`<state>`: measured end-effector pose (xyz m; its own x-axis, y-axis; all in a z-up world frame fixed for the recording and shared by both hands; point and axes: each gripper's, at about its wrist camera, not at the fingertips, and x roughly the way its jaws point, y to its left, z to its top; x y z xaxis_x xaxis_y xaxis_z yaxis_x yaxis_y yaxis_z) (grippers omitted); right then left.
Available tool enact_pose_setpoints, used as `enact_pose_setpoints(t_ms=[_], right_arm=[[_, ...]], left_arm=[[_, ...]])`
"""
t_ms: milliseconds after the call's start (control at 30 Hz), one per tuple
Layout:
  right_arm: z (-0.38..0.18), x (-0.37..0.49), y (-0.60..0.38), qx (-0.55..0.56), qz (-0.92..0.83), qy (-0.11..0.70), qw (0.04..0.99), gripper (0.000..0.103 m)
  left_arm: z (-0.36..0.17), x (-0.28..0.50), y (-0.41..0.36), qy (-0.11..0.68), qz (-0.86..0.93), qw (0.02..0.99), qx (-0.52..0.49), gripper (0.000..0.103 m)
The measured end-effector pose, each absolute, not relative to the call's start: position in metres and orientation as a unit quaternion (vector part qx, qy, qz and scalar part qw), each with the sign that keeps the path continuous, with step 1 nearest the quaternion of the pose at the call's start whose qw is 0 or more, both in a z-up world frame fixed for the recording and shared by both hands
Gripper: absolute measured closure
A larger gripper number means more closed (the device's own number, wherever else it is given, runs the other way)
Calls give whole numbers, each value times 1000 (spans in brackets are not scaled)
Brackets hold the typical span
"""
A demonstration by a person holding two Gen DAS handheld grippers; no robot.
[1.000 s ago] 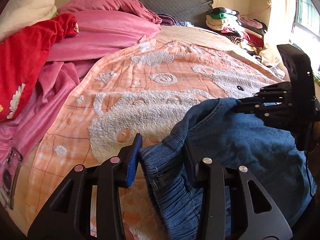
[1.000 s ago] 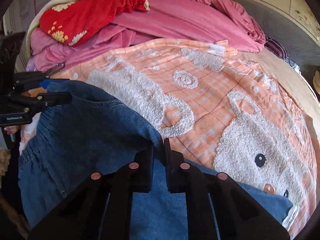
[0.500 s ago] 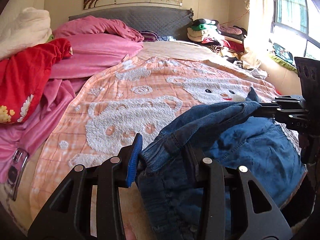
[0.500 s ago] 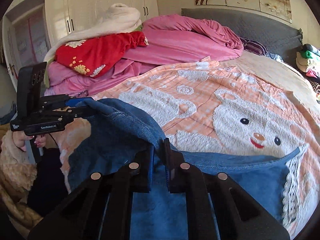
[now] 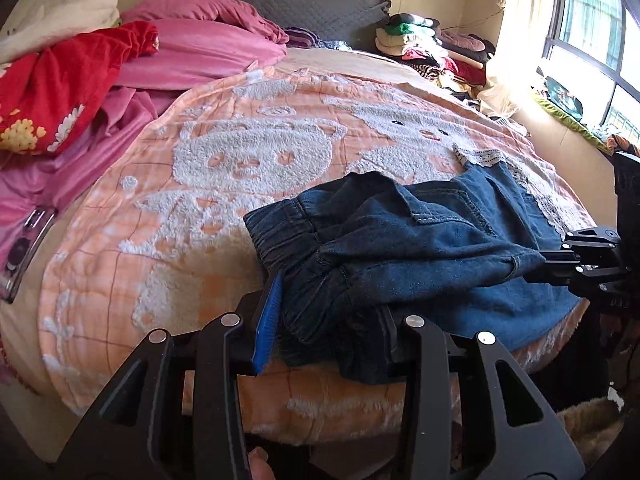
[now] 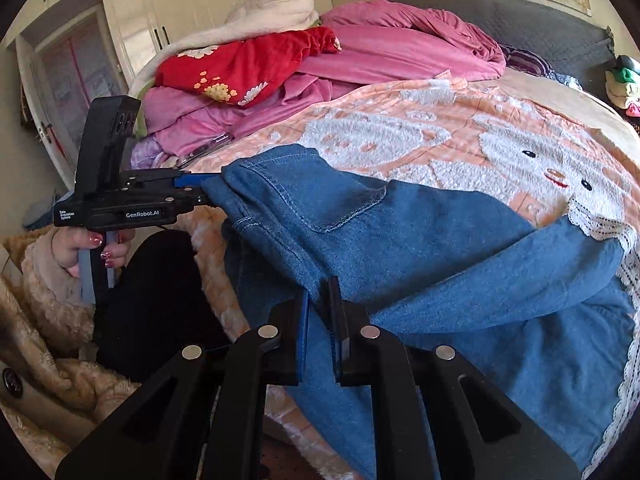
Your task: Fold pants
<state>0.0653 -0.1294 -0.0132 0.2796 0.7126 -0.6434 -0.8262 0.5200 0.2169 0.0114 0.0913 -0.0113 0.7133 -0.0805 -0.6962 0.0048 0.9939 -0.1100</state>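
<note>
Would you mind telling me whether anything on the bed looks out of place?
Yes: a phone lies loose near the bed's edge on the pink bedding, away from the jeans. Nothing looks damaged.

Orange blanket [image 5: 192,216] with white fleecy animal figures covers the bed. Pink bedding [image 5: 200,52] and red flowered cloth [image 5: 60,88] heaped at left; folded clothes pile [image 5: 424,46] by the window [image 5: 592,28].

Blue denim pants [image 6: 460,248] lie on the bed's peach blanket [image 6: 400,128]. The right hand-held gripper [image 6: 318,300] pinches a fold of them. The left hand-held gripper [image 6: 200,190] grips their far edge.
</note>
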Motion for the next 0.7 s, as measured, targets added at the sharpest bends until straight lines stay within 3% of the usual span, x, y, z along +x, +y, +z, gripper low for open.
enact_pose_setpoints(t_ms=[133,367,700], right_arm=[[-31,55,-126,-85,478,374,790,94],[-63,50,-116,-74,480,413,770,94],[-68,41,-117,-59,489,416,764,90]], left_arm=[[-20,9,91,397,-18,917,-45,71],[-27,1,100,413,3,909,-57,59],[21,-26,97,367,-5,927,-74,59]])
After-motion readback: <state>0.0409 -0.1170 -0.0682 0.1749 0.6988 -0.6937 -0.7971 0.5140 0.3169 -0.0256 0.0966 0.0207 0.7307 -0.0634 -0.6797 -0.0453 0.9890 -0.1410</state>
